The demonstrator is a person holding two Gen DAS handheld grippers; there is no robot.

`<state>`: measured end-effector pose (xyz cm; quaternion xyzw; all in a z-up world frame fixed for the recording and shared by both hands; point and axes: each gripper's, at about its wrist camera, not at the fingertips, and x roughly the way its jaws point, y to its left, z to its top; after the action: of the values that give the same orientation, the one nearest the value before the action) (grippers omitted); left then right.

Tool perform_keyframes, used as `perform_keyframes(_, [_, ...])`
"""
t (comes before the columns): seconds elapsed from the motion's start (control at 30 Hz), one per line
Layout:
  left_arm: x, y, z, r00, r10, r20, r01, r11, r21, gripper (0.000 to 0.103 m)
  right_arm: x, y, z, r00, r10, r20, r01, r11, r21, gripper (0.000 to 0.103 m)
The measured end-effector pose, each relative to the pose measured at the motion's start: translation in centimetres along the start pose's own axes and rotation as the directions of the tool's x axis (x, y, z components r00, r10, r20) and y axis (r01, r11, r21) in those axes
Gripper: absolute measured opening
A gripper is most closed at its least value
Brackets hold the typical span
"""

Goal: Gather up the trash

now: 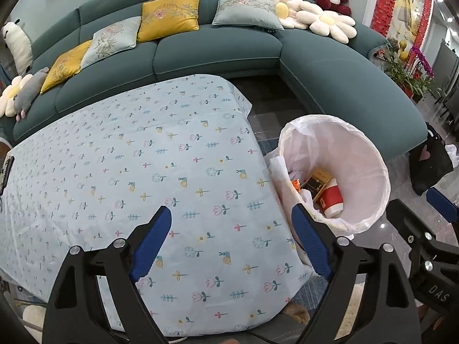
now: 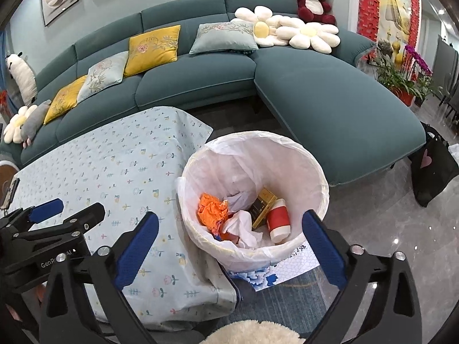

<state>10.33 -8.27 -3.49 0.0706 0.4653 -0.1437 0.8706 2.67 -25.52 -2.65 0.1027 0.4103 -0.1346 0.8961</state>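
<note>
A white-lined trash bin stands on the floor at the table's right end; it also shows in the left wrist view. Inside lie a red and white cup, a yellow and black box, an orange wrapper and white tissue. My right gripper is open and empty, above the bin's near rim. My left gripper is open and empty, above the table's near right corner.
The low table carries a pale blue flowered cloth. A dark object lies at its left edge. A teal corner sofa with cushions runs behind. A black bag stands on the floor at right.
</note>
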Motion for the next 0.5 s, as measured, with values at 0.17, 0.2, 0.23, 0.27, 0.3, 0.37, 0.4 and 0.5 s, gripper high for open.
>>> perform_keyframes(0.17, [-0.4, -0.2, -0.5, 1.000, 0.021, 0.017, -0.021, 1.000, 0.001, 0.087, -0.3, 0.1, -0.4, 1.000, 0.002, 0.010, -0.002, 1.000, 0.002, 0.096])
perform_keyframes(0.2, [-0.4, -0.2, -0.6, 1.000, 0.023, 0.018, -0.023, 1.000, 0.001, 0.087, -0.4, 0.1, -0.5, 1.000, -0.002, 0.013, 0.002, 1.000, 0.001, 0.096])
perform_keyframes(0.23, [-0.5, -0.2, -0.7, 1.000, 0.024, 0.019, -0.024, 1.000, 0.000, 0.087, -0.4, 0.1, -0.6, 1.000, -0.002, 0.014, 0.002, 1.000, -0.003, 0.096])
perform_keyframes(0.27, [-0.5, -0.2, -0.8, 0.999, 0.026, 0.020, -0.026, 1.000, -0.001, 0.087, -0.4, 0.2, -0.7, 1.000, -0.002, 0.012, 0.002, 1.000, -0.006, 0.096])
perform_keyframes(0.3, [-0.6, -0.2, -0.9, 0.999, 0.027, 0.022, -0.027, 1.000, -0.003, 0.087, -0.5, 0.2, -0.8, 1.000, -0.003, 0.013, 0.004, 1.000, -0.008, 0.096])
perform_keyframes(0.37, [-0.7, -0.3, -1.1, 0.999, 0.030, 0.023, -0.030, 1.000, -0.004, 0.087, -0.6, 0.2, -1.0, 1.000, -0.005, 0.015, 0.005, 1.000, -0.009, 0.096])
perform_keyframes(0.4, [-0.7, -0.3, -1.1, 0.999, 0.032, 0.025, -0.032, 0.999, -0.005, 0.087, -0.6, 0.2, -1.0, 1.000, -0.004, 0.017, 0.004, 1.000, -0.008, 0.096])
perform_keyframes(0.5, [-0.8, -0.2, -1.2, 0.999, 0.039, 0.029, -0.039, 0.999, -0.006, 0.087, -0.7, 0.3, -1.2, 1.000, -0.008, 0.018, 0.008, 1.000, -0.011, 0.096])
